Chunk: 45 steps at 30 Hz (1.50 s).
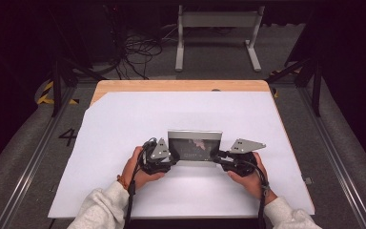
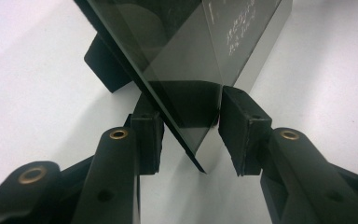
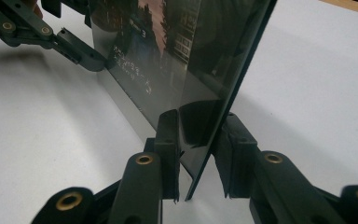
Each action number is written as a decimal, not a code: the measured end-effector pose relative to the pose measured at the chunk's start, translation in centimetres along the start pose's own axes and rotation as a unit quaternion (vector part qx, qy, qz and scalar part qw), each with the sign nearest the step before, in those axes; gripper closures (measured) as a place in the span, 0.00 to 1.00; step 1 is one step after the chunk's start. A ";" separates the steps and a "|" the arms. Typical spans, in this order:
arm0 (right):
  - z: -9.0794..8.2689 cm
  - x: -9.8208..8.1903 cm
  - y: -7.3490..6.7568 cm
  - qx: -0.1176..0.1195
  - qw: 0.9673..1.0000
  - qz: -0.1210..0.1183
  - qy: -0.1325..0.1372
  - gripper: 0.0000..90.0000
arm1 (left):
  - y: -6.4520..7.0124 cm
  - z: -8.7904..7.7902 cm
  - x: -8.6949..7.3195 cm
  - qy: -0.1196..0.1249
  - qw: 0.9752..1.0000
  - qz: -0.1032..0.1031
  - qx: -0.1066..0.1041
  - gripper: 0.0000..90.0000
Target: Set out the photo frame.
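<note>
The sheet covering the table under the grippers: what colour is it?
White; the sheet shows best in the high view, with bare wooden table beyond it.

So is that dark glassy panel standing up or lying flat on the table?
Standing up, tilted: the dark glassy panel rests on its lower edge on the white sheet, with a gripper at each end.

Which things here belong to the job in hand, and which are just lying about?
In the job:
- clear display stand, upright on the white sheet
- left gripper, fingers at its left end
- right gripper, fingers at its right end

Lying about:
- white frame on the floor beyond the table
- cables
</note>
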State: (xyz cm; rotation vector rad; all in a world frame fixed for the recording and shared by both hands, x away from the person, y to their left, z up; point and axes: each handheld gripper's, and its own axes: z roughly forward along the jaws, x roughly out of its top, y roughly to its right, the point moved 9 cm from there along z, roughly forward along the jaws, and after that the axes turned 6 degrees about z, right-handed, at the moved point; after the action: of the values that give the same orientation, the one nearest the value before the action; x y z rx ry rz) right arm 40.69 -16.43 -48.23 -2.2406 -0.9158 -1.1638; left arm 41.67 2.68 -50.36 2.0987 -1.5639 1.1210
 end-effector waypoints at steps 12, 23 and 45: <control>-0.2 -0.1 0.1 -0.005 1.000 -0.006 -0.005 0.82 | -0.1 -0.1 0.0 0.000 1.000 0.005 0.005 0.67; -0.8 -0.5 0.2 -0.011 1.000 -0.015 -0.011 0.88 | -0.2 -1.1 -0.1 0.001 1.000 0.004 0.014 0.76; -2.3 -0.9 0.3 -0.012 0.999 -0.031 -0.021 0.83 | 0.3 -2.9 -1.0 0.011 1.000 -0.009 0.009 0.66</control>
State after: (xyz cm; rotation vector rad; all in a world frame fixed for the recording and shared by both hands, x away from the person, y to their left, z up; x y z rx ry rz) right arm 39.33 -18.41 -47.78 -2.2784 -0.9982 -1.1650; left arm 40.09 5.06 -49.29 2.1004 -1.5280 1.1512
